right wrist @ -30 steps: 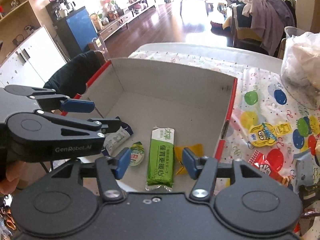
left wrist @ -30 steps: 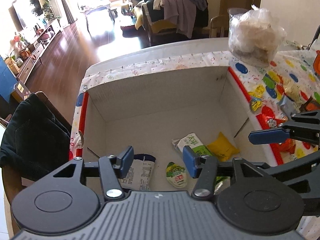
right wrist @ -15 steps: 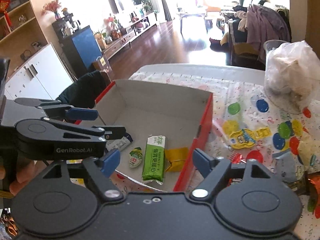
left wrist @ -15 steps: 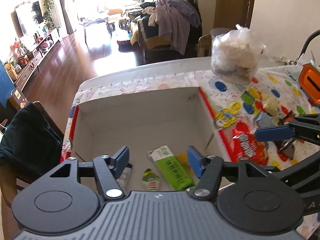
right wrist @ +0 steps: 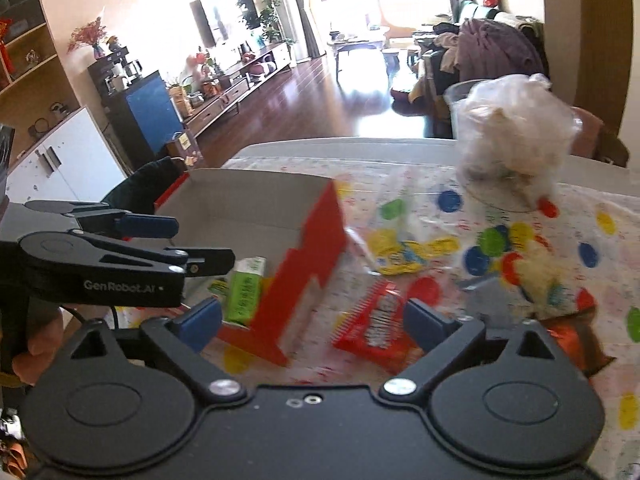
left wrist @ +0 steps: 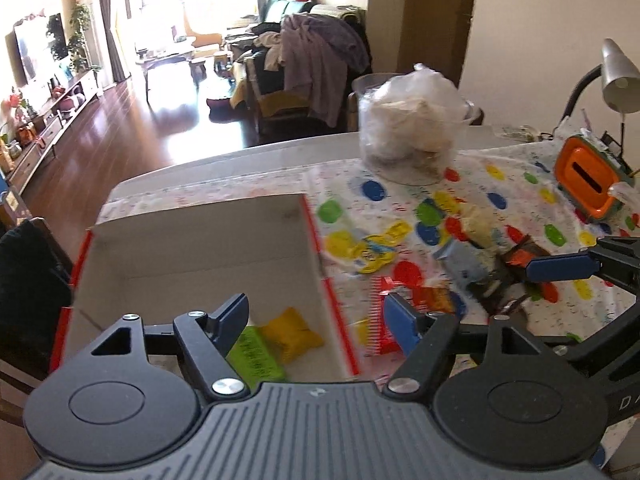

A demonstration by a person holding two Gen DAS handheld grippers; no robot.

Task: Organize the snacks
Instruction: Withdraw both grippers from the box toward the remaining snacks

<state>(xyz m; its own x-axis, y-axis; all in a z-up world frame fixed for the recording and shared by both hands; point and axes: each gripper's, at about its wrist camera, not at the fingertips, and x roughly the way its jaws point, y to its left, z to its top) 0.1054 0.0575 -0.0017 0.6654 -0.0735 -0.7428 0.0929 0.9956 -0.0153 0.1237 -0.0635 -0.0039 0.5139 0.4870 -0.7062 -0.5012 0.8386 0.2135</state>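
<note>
A red-sided cardboard box [left wrist: 192, 248] stands at the table's left and holds a green snack bar [left wrist: 256, 354] and a yellow packet [left wrist: 290, 332]. The box [right wrist: 316, 240] and green bar [right wrist: 244, 292] also show in the right wrist view. Loose snacks lie right of the box: a red packet [right wrist: 376, 328], a yellow packet [left wrist: 376, 254], a blue-grey packet [left wrist: 464, 260]. My left gripper [left wrist: 320, 316] is open and empty over the box's right wall. My right gripper [right wrist: 316, 320] is open and empty, above the red packet.
A clear plastic bag of food [left wrist: 412, 132] stands at the back of the dotted tablecloth [left wrist: 512, 184]. An orange container [left wrist: 588, 172] and a desk lamp [left wrist: 616, 76] are at the far right. A dark-draped chair [left wrist: 24, 280] is left of the table.
Both grippers have pulled back from the box and swung right toward the loose snacks on the cloth. The right gripper's jaws have opened wider.
</note>
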